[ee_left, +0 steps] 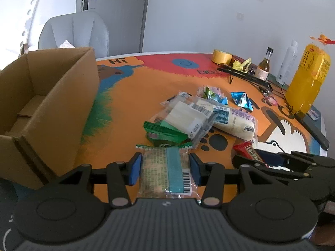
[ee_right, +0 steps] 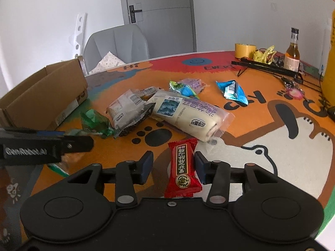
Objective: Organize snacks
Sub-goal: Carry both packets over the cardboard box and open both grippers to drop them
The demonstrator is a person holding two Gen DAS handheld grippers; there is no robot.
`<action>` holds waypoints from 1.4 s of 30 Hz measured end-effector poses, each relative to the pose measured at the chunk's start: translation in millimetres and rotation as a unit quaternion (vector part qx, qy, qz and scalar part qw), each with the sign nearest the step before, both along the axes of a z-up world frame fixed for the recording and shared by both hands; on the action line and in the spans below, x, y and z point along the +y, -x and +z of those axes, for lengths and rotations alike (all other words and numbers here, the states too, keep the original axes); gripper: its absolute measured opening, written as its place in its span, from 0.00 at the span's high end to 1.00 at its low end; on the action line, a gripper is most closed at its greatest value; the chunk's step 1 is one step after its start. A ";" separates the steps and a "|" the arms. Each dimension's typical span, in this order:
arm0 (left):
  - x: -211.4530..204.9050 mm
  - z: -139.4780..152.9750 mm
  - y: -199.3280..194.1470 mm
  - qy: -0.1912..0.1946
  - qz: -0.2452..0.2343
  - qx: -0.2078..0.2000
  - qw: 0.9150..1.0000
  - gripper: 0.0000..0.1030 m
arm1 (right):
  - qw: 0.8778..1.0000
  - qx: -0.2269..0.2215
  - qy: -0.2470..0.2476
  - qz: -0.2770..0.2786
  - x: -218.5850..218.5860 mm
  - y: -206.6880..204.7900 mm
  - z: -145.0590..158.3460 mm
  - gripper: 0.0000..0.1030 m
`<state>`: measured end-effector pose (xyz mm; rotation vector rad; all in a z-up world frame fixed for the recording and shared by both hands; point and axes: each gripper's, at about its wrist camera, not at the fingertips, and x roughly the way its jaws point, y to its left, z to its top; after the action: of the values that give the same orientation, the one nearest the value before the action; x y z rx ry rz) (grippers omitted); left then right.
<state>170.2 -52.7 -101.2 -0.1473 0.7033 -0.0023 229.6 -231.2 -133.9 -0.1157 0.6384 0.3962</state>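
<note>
My left gripper (ee_left: 165,168) is shut on a clear cracker packet with a teal stripe (ee_left: 167,171), held just above the table. My right gripper (ee_right: 173,165) is open around a red snack packet (ee_right: 183,169); its right pad touches the packet, the left pad stands apart. A pile of snacks lies mid-table: a long white bread roll packet (ee_right: 188,117), a clear wafer packet (ee_left: 188,119), a green packet (ee_left: 165,131), and small blue packets (ee_right: 232,92). An open cardboard box (ee_left: 41,104) stands at the left.
A yellow juice bottle (ee_left: 307,79), a small glass bottle (ee_left: 264,64), a tape roll (ee_left: 222,55) and a black stand (ee_right: 270,68) crowd the table's far right. A grey chair (ee_right: 117,44) stands behind the table. The right gripper shows in the left wrist view (ee_left: 293,163).
</note>
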 end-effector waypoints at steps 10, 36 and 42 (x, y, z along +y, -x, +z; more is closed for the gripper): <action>16.3 22.8 12.0 0.002 0.006 -0.034 0.999 0.54 | 1.000 -0.007 -0.016 0.014 2.8 6.7 14.7 0.82; 78.0 92.8 40.6 -0.003 0.026 -0.121 0.992 0.54 | 0.994 -0.086 -0.031 0.057 64.8 21.3 89.1 0.82; 100.1 97.7 45.9 0.000 0.042 -0.131 0.991 0.54 | 0.994 -0.088 -0.034 0.062 83.4 20.6 95.0 0.82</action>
<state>124.3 47.4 -3.4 -0.1735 0.4348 0.0580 209.0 -147.8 -38.9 -0.1245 0.4452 0.5217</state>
